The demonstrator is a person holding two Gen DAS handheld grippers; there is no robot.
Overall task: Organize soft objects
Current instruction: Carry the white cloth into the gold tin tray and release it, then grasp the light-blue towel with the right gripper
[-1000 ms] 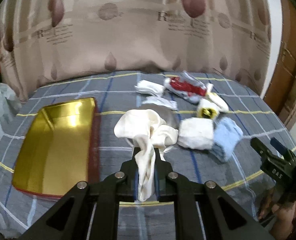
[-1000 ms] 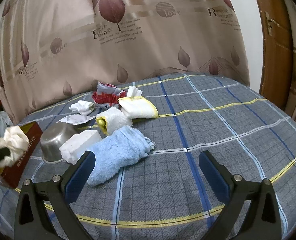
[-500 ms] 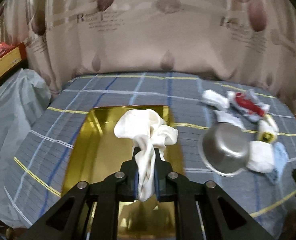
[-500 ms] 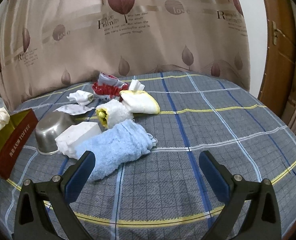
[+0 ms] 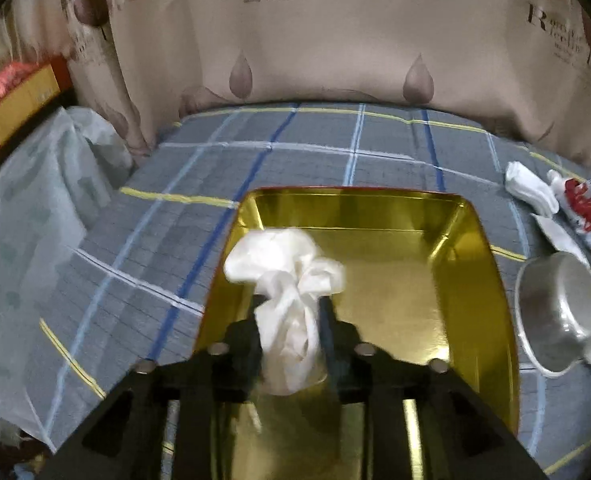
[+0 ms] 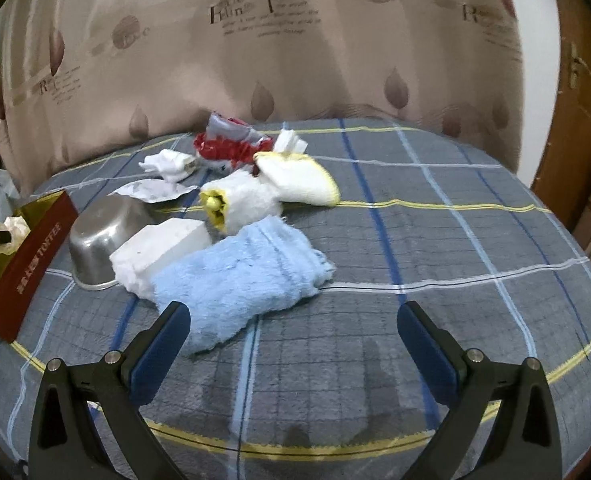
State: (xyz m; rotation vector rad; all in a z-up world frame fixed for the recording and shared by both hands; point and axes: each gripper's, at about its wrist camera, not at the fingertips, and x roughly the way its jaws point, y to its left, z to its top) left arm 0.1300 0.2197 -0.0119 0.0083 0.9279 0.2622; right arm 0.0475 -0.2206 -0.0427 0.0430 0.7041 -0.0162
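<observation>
My left gripper (image 5: 290, 304) is shut on a crumpled white cloth (image 5: 285, 280) and holds it over the near left part of the gold tray (image 5: 471, 280). The cloth also shows at the far left of the right wrist view (image 6: 11, 230), above the tray's red side (image 6: 27, 268). My right gripper (image 6: 291, 316) is open and empty, just in front of a light blue towel (image 6: 243, 276). Behind the towel lie a white block (image 6: 163, 244), a white fluffy roll with a yellow end (image 6: 239, 200) and a white cloth with yellow trim (image 6: 299, 182).
A steel bowl (image 6: 103, 236) lies on its side between tray and cloths; it also shows in the left wrist view (image 5: 555, 312). A red and grey packet (image 6: 227, 144), small white cloths (image 6: 167, 164) and a paper scrap sit further back. A curtain hangs behind; a wooden door (image 6: 579, 120) is right.
My left gripper has carried the white cloth leftward from above the cloth pile to above the gold tray, and lower. My right gripper has edged closer to the blue towel.
</observation>
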